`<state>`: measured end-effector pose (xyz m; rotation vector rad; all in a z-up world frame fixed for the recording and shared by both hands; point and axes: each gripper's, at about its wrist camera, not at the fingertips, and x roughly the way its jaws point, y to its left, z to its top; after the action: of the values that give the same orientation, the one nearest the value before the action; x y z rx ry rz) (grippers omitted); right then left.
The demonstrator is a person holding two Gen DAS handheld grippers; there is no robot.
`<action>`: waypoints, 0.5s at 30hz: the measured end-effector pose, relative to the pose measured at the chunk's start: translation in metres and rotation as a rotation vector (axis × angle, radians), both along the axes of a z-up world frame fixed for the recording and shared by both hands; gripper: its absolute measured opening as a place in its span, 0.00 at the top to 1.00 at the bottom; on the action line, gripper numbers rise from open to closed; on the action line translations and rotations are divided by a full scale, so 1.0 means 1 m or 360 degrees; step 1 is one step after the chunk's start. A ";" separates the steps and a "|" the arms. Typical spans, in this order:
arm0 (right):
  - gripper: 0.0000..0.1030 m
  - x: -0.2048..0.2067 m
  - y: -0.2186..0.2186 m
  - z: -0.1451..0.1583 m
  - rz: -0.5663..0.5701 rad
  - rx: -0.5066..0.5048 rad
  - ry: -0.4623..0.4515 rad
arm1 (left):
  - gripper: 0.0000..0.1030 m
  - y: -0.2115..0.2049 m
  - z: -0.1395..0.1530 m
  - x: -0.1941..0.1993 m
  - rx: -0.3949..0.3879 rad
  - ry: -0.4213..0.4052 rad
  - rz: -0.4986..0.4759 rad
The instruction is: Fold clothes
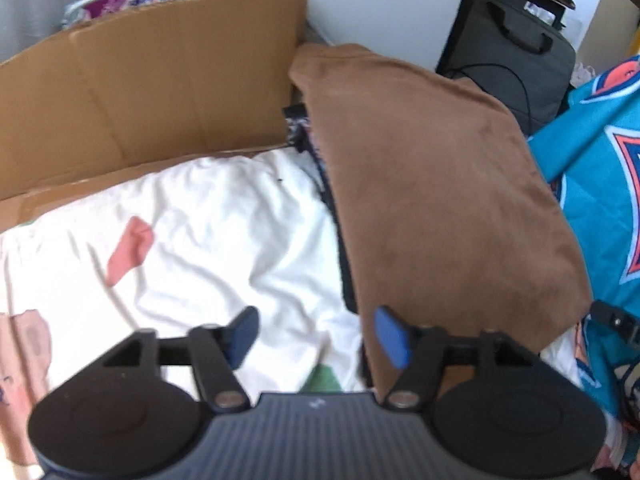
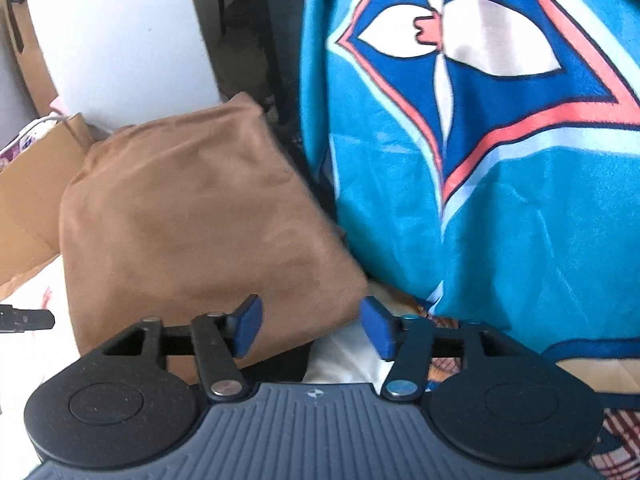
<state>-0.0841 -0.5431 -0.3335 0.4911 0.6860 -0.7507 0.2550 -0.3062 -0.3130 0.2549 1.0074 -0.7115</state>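
I had both tools over the folded brown soft-knit garment point(image 2: 192, 216), which sat squared on a darker stack, between the white printed sheet point(image 1: 208, 232) and the teal patterned blanket point(image 2: 500, 220), with a flattened cardboard box flap point(image 1: 152, 88) behind. The left gripper point(image 1: 316, 336) stood with jaws apart and nothing between them, over the garment's near corner and the sheet. The right gripper point(image 2: 312, 328) was likewise apart and empty at the opposite near corner. I judged this the release after placing. To finish well I would lift clear without snagging the limp, matte fabric, whose soft edges slump easily, then leave the rectangular fold undisturbed.
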 end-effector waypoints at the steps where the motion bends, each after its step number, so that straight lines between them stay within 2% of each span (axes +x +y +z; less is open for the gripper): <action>1: 0.29 0.002 0.003 0.001 0.0014 0.0008 0.0007 | 0.21 0.004 0.002 -0.001 -0.0003 -0.0002 0.0008; 3: 0.18 0.005 0.008 0.005 0.0046 0.0014 0.0013 | 0.13 0.009 0.006 -0.002 -0.0003 -0.0010 0.0007; 5: 0.03 0.008 0.013 0.009 0.0068 0.0017 0.0013 | 0.11 0.014 0.012 -0.003 0.0009 -0.0017 -0.0004; 8: 0.00 0.015 0.017 0.011 0.0066 0.0040 0.0046 | 0.08 0.021 0.014 0.001 -0.0002 0.0046 -0.0001; 10: 0.00 0.018 0.015 0.010 0.0033 0.0116 0.0098 | 0.05 0.024 0.014 0.003 0.0013 0.0070 0.0015; 13: 0.00 0.021 0.014 0.010 0.0070 0.0252 0.0081 | 0.00 0.027 0.014 0.001 0.0033 0.0119 0.0015; 15: 0.00 0.023 0.018 0.018 0.0100 0.0247 0.0096 | 0.00 0.030 0.015 0.000 0.0032 0.0171 0.0008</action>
<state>-0.0606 -0.5248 -0.3159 0.5874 0.8161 -0.6582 0.2553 -0.2767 -0.2981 0.2339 1.1176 -0.7168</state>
